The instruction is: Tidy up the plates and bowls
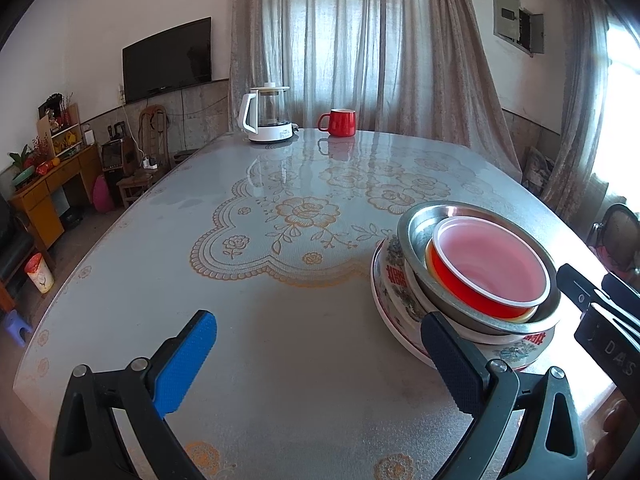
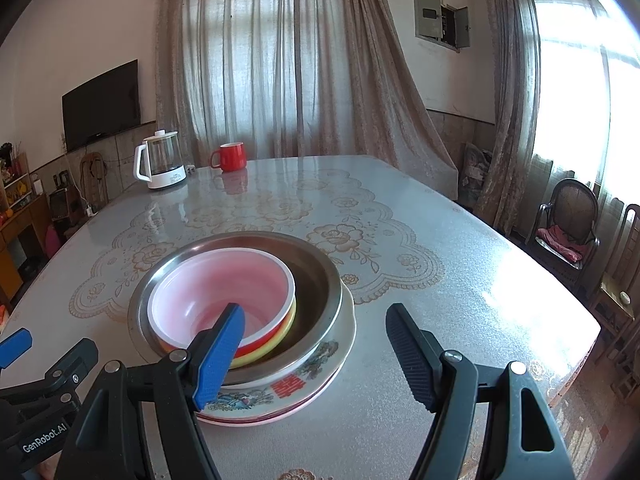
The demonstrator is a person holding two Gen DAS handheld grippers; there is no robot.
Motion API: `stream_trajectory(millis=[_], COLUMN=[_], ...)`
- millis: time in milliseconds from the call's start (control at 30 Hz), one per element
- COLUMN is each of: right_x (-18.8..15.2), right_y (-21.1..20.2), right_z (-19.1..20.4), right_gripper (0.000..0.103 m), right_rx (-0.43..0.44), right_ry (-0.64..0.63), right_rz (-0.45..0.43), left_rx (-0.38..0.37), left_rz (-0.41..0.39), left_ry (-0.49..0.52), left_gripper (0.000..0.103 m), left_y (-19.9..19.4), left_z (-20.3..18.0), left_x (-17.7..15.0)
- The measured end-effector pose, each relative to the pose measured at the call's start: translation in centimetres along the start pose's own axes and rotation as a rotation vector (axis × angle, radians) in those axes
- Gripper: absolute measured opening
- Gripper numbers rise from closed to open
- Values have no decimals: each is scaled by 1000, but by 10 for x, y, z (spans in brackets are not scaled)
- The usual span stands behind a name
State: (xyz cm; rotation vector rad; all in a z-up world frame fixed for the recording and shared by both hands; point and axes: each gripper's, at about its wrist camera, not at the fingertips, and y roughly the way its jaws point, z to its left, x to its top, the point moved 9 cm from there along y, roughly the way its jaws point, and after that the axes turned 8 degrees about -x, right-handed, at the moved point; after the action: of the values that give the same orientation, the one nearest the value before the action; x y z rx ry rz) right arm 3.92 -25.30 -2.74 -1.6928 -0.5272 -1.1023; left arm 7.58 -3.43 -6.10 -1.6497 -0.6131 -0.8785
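Right wrist view: one red bowl (image 2: pixel 224 300) nested in one steel basin (image 2: pixel 320 276) atop patterned plates (image 2: pixel 280 396); both grippers (image 2: pixel 316 356) spread, empty.

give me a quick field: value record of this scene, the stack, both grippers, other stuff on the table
stack: red bowl nested in a yellow bowl, inside a metal bowl, on patterned plates
stack location: near edge of the table
left gripper: open, holding nothing, stack beside its right finger
right gripper: open, holding nothing, blue finger in front of the red bowl
far end of table: kettle, red mug
loose dishes elsewhere: none visible
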Motion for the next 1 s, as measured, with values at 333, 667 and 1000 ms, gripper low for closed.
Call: stream_trajectory(millis=[333, 667, 1000], right_x=[0, 1, 1], right_y=[-1, -2, -3], right_z=[0, 3, 3], right_gripper=[74, 74, 74], right_rx=[3, 4, 6], right_ry=[1, -1, -2], right_rz=[-3, -6, -2], left_rx=[-6, -9, -13], left_rz=[-5, -7, -3], left_ry=[3, 3, 0], left_gripper=[103, 103, 103], left_y=[-1, -3, -3], left_z=[-2, -1, -2], left_x=[2, 2, 1])
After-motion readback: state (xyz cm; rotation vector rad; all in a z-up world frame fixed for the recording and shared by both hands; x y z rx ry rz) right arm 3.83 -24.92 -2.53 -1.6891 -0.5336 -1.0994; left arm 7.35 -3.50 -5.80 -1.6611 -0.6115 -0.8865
